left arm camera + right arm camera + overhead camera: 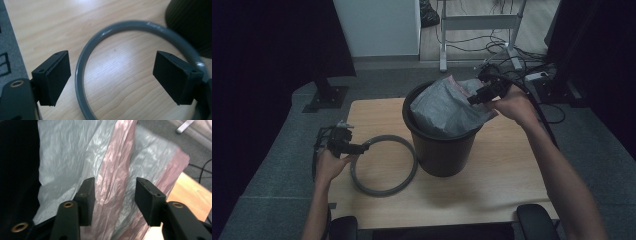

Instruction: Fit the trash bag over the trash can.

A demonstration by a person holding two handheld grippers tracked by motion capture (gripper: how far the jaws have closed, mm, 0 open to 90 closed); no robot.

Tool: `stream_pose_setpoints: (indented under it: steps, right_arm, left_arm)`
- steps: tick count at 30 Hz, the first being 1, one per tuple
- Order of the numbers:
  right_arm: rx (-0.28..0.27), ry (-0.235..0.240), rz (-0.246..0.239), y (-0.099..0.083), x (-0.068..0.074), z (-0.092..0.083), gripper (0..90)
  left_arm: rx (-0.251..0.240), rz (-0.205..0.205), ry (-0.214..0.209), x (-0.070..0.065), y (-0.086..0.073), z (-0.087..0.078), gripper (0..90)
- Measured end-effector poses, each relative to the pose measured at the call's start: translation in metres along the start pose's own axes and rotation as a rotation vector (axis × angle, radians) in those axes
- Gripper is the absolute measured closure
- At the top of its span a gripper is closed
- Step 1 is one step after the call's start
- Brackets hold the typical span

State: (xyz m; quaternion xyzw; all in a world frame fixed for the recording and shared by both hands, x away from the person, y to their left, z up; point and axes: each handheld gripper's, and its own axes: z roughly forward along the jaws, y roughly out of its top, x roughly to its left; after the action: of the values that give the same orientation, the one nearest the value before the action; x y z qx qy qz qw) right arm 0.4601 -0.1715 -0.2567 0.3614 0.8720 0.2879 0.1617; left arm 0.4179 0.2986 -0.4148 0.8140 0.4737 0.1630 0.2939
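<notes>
A black bin (442, 150) stands in the middle of the wooden table (502, 175), with a crumpled grey and pink plastic bag (447, 107) bulging out of its top. At the bin's right rim, my right gripper (473, 98) is against the bag. In the right gripper view its jaws (115, 192) stand apart, with a pink strip of the bag (75, 152) between them and no pad pressing on it. A grey ring (384, 191) lies flat to the left of the bin. My left gripper (364, 146) hangs open over the ring's left edge (82, 57), its jaws wide (111, 77).
The bin's black wall (192, 22) is close on the ring's right side. The table's left edge borders grey carpet (10, 50). On the floor behind the table are a white desk frame (477, 22), loose cables (512, 55) and a black stand foot (326, 97).
</notes>
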Motion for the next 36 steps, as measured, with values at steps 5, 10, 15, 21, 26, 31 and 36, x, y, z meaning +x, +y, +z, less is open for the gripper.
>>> stream_pose_setpoints:
  steps: [5, 10, 15, 21, 26, 31, 36]
  right_arm:
    - [0.039, 0.003, -0.04, -0.006, 0.004, 0.004, 78.0]
    - [0.029, 0.056, -0.055, -0.005, 0.008, 0.0, 88.8]
    - [0.001, 0.046, -0.048, -0.001, 0.01, -0.005, 79.2]
    - [0.015, -0.003, -0.007, -0.004, 0.004, -0.012, 44.4]
    - [0.058, 0.026, -0.027, -0.019, 0.005, -0.01, 63.6]
    - [0.065, 0.053, -0.065, -0.022, 0.011, -0.016, 87.8]
    - [0.004, 0.085, -0.057, -0.014, 0.014, -0.021, 89.0]
  left_arm:
    - [-0.012, 0.047, -0.007, -0.01, 0.033, -0.029, 15.5]
    - [-0.042, 0.109, -0.025, -0.028, 0.067, -0.058, 16.8]
    - [-0.064, 0.169, -0.055, -0.051, 0.095, -0.075, 18.0]
    - [-0.073, 0.231, -0.076, -0.075, 0.114, -0.08, 17.9]
    - [-0.06, 0.255, -0.089, -0.086, 0.122, -0.074, 17.9]
    - [-0.057, 0.255, -0.097, -0.094, 0.13, -0.074, 18.0]
    - [-0.071, 0.265, -0.102, -0.101, 0.138, -0.081, 18.9]
